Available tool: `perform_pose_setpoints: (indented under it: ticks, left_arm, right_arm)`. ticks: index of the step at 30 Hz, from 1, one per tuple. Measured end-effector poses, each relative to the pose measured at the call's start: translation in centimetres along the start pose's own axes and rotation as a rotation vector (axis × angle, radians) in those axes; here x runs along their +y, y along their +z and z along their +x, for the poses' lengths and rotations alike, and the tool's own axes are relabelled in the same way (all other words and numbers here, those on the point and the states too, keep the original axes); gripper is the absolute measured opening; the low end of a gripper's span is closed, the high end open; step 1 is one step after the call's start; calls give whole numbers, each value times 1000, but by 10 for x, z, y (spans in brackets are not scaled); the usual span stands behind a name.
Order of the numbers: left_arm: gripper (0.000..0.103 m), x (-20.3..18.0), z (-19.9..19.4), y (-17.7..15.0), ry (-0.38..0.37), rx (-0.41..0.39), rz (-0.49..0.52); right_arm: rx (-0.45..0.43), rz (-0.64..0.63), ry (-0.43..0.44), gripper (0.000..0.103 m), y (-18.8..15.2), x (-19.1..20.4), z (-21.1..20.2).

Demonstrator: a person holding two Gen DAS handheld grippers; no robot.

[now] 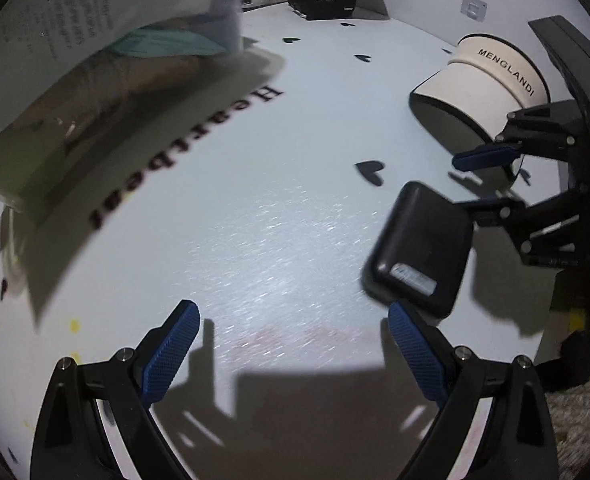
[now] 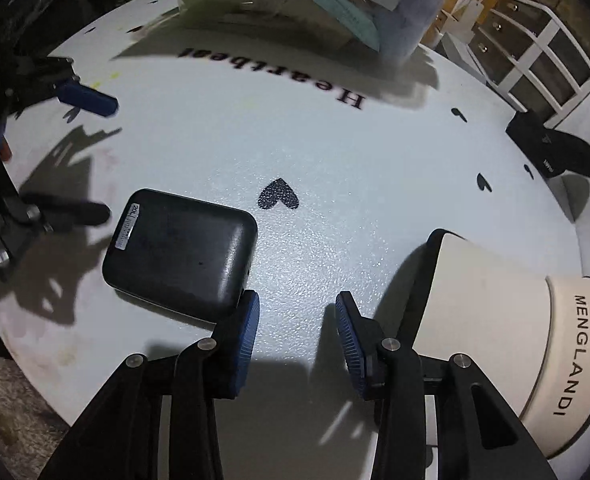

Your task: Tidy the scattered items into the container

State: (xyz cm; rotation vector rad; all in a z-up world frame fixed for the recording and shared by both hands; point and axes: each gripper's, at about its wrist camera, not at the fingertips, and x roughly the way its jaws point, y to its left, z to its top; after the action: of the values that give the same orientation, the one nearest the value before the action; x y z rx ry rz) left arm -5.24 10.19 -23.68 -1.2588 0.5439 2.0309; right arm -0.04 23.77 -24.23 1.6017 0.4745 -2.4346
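Left gripper (image 1: pixel 291 344) hangs wide open over bare white table (image 1: pixel 255 208), holding nothing. Right gripper (image 2: pixel 297 320) gapes too, nothing between its pads. Black case (image 2: pixel 181 250) lies flat by its left pad; the cream MENGLANDI jar (image 2: pixel 495 320) lies on its side to the right. Clear bag (image 2: pixel 295 0) sits at the far edge
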Motion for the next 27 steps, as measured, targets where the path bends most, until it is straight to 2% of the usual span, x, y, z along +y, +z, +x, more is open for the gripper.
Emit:
perform_pose_setpoints:
  ticks: [1,5,8,10,14,21,24,27]
  left_arm:
    - [97,-1,0,2,-9,-6,-3]
    - [95,-9,1,11,-37,-13,10]
    - [95,-20,5,17,-26,-18,49]
    - [95,-21,3,19,-34,-26,40]
    - [95,-12,-4,18,15,-45,11]
    - [96,31,2,13,139,-8,-18]
    - [96,40,10,13,140,17,-6]
    - [96,32,17,12,86,38,53]
  right_arm:
    - [3,3,5,41,0,0,-1]
    - [1,-23,51,41,-7,15,-9]
    - [-7,-53,70,41,-11,36,-15]
    - [-9,-33,106,41,-13,45,-17]
    - [-19,19,103,41,-18,46,-21]
    - [-4,161,43,41,-22,21,-19]
    - [7,153,30,41,-21,19,-15]
    - [11,137,35,41,-19,23,-12]
